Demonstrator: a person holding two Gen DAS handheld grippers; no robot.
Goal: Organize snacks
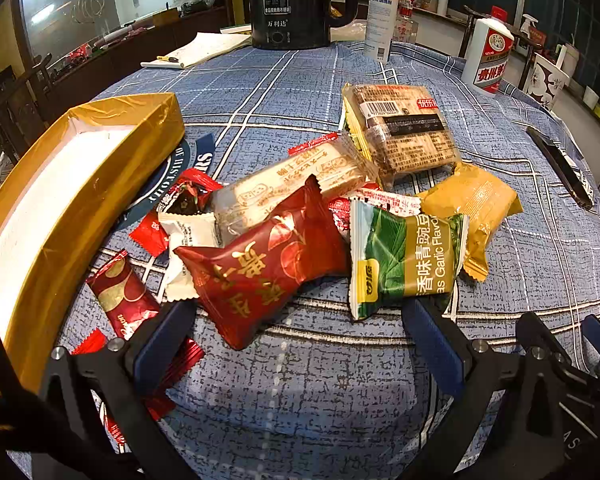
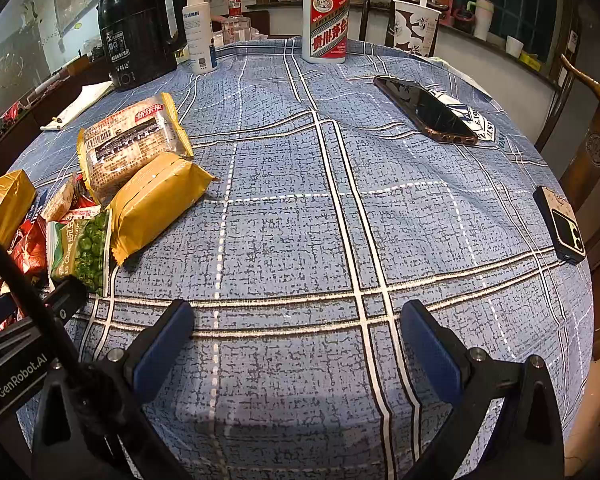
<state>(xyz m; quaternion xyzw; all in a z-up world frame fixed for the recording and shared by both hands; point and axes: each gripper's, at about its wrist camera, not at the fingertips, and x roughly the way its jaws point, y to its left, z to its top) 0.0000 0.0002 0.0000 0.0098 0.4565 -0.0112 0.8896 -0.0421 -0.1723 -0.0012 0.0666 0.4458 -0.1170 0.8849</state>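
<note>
Though fingers [image 1: 162,340] apart, red packet [image 1: 256,264] between.

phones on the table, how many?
2. A dark phone in a brown case lies face up at far right, partly on a printed patch. A small black flip phone sits at the right table edge. None seen elsewhere; the snack pile could hide more.

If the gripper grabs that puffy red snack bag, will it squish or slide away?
The red snack bag looks puffed with air, so it would probably squish and crinkle. Its shiny wrapper may slip a little between the open left gripper's pads. It seems light, so a push would likely just slide it across the tablecloth.
</note>
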